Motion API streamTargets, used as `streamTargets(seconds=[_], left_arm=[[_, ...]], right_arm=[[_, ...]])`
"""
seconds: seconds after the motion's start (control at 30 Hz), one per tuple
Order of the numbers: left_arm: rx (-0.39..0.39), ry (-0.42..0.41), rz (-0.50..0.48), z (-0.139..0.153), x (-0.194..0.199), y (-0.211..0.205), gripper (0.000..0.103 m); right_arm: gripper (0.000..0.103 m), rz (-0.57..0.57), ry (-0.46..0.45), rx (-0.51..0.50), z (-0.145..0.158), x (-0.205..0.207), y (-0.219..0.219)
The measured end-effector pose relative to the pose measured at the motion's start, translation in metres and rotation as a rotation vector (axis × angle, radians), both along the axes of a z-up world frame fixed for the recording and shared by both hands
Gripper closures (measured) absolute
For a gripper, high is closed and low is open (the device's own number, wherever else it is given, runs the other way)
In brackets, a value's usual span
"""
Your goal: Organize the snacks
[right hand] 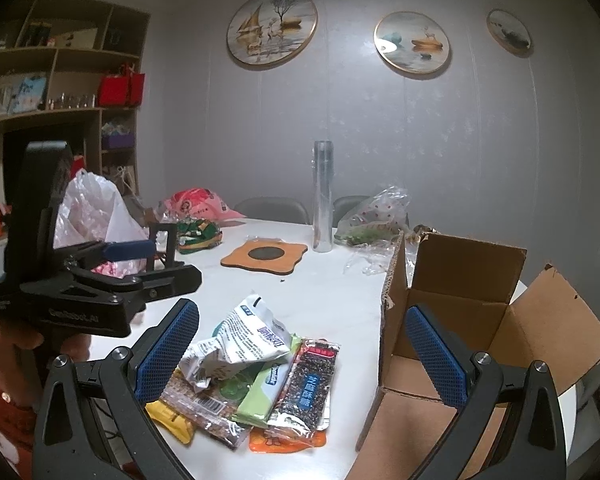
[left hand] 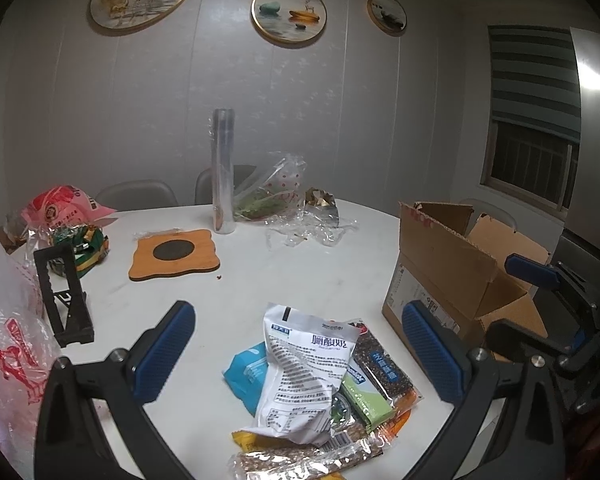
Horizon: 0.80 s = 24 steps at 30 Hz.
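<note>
Snacks are lying in a loose pile on the white counter, sitting between the blue pads of the left tool, which is hovering wide open and gripping nothing. Right tool is also gaping wide with nothing in it, one pad over the pile, the other in front of the open cardboard box standing just right of the snacks. Topping the pile is a crumpled white pouch showing blue Chinese print, too small to read. Beside it a dark seed bar is carrying a blue label in Chinese characters, next to a green packet. The left tool's black body in the right wrist view is reading something like "Genrobot.AI". Further back, an orange coaster and a clear upright roll are standing.
</note>
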<state>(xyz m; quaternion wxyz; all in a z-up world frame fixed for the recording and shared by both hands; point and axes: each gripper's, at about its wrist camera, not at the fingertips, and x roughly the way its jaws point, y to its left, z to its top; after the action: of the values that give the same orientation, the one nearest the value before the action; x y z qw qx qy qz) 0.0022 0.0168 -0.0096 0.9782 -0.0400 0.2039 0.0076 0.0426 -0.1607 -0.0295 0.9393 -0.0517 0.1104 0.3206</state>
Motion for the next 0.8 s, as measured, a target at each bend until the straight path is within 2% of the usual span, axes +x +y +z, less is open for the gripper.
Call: streamTargets(seconds=[0.13,0.23,0.43,0.57,0.7,0.8], left_arm=[[-0.007,-0.015,0.0,0.003,-0.006,0.007,0.001],[-0.021,-0.034,-0.002,0.005,-0.012,0.014,0.001],[-0.015,-0.057,-0.003,0.01,-0.025,0.028,0.001],[-0.015,-0.065,-0.006,0.01,-0.031,0.035,0.001],[-0.009,-0.056,0.001,0.005,-0.038,0.043,0.001],[0.015,-0.027,0.008,-0.006,-0.039,0.05,0.001]], right_arm=[[0.0,-0.008,-0.011,-0.028,0.0,-0.001,0.008],[0.0,-0.036,-0.047,-0.009,0.002,-0.009,0.01],[0.0,-0.019,-0.036,-0.026,0.012,-0.016,0.018],[0.0,-0.05,-0.13,-0.044,0.02,-0.032,0.026],[0.0,-0.034,-0.21,-0.081,0.022,-0.048,0.041],[0.002,0.027,-0.181,-0.076,0.019,-0.051,0.051]])
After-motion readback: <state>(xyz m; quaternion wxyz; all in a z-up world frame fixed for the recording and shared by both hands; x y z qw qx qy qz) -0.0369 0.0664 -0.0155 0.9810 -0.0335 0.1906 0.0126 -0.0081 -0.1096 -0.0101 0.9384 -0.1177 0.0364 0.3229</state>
